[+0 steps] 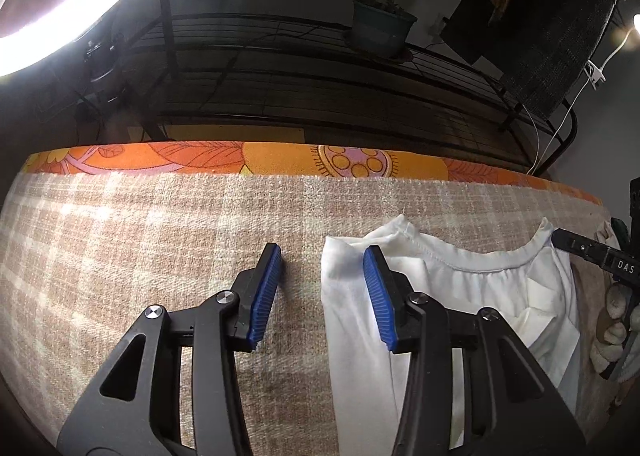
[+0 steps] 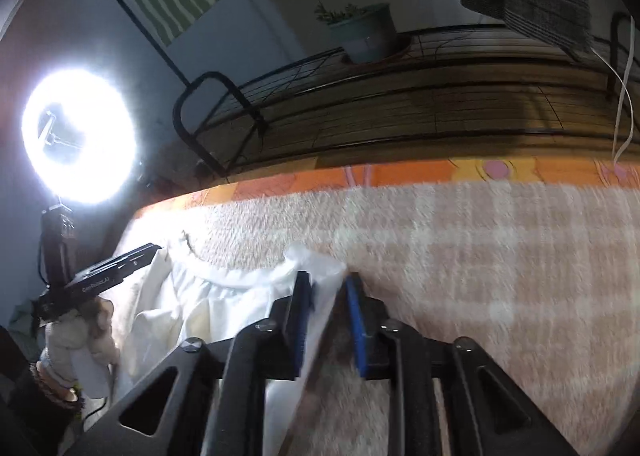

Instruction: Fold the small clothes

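Folding this white top (image 1: 460, 288) lying on the plaid blanket (image 1: 160, 236): left claw (image 1: 322, 292) gapes wide, empty, straddling its edge; right claw (image 2: 326, 316) pinches a shoulder corner. Grab the matching corner, lift evenly.

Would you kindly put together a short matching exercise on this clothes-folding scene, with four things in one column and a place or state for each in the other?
Things:
1. left gripper
2. right gripper
3. white garment
4. potted plant

Places or states:
A. lying on the checked beige cloth
B. open, its right finger over the garment's left edge
C. standing on the dark slatted rack
D. a fold of white fabric between its fingers

Pairs: 1-B, 2-D, 3-A, 4-C
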Action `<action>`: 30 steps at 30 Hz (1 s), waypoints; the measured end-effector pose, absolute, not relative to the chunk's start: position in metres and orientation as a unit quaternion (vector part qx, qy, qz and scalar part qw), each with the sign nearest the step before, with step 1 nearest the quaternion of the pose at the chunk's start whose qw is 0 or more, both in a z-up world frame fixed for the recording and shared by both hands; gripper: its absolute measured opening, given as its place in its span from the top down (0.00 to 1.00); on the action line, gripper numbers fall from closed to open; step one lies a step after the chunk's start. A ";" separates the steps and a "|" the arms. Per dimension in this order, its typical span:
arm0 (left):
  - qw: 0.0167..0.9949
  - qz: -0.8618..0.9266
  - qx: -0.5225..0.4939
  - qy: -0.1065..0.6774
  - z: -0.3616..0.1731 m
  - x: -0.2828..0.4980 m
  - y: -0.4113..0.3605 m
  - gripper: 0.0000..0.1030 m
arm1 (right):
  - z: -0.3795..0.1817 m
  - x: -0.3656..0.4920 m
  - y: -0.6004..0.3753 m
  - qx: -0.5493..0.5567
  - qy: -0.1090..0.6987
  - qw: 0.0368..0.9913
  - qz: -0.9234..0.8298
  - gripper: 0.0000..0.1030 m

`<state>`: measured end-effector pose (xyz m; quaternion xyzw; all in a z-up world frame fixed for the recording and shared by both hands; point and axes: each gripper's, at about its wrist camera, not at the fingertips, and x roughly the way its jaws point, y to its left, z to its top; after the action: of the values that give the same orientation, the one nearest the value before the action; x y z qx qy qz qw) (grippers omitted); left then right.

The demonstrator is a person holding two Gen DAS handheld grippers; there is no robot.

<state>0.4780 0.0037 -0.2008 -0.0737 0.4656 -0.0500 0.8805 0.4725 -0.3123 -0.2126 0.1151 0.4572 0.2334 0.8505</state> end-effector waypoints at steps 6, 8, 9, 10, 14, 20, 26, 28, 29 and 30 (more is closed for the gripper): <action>0.884 -0.067 -0.038 0.460 -0.201 0.485 -0.020 0.95 | -0.205 0.469 -0.303 0.091 0.452 0.856 0.233 0.97; 0.887 -0.069 -0.032 0.455 -0.198 0.479 -0.023 0.96 | -0.200 0.464 -0.306 0.097 0.446 0.858 0.234 0.98; 0.888 -0.069 -0.035 0.453 -0.196 0.476 -0.023 0.97 | -0.195 0.461 -0.308 0.100 0.441 0.860 0.236 0.98; 0.890 -0.069 -0.042 0.449 -0.192 0.472 -0.021 0.97 | -0.192 0.458 -0.308 0.101 0.438 0.861 0.237 0.98; 0.894 -0.070 -0.073 0.436 -0.172 0.456 -0.010 0.97 | -0.171 0.442 -0.310 0.100 0.419 0.868 0.247 0.98; 0.906 -0.080 -0.071 0.409 -0.132 0.415 -0.005 0.97 | -0.136 0.407 -0.311 0.098 0.402 0.874 0.257 0.98; 0.914 -0.084 -0.062 0.392 -0.099 0.368 -0.004 0.97 | -0.100 0.356 -0.313 0.098 0.404 0.870 0.264 0.98; 0.916 -0.085 -0.059 0.388 -0.090 0.348 -0.002 0.97 | -0.091 0.339 -0.313 0.095 0.401 0.872 0.264 0.98; 0.916 -0.086 -0.058 0.387 -0.087 0.343 -0.003 0.97 | -0.086 0.330 -0.313 0.094 0.400 0.872 0.265 0.98; 0.917 -0.085 -0.055 0.385 -0.084 0.334 -0.003 0.97 | -0.081 0.318 -0.312 0.091 0.398 0.873 0.265 0.98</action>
<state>0.3339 -0.0030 -0.0842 -0.0546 0.3851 -0.0853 0.9173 0.3177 -0.3123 -0.0807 0.0910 0.3984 0.2650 0.8734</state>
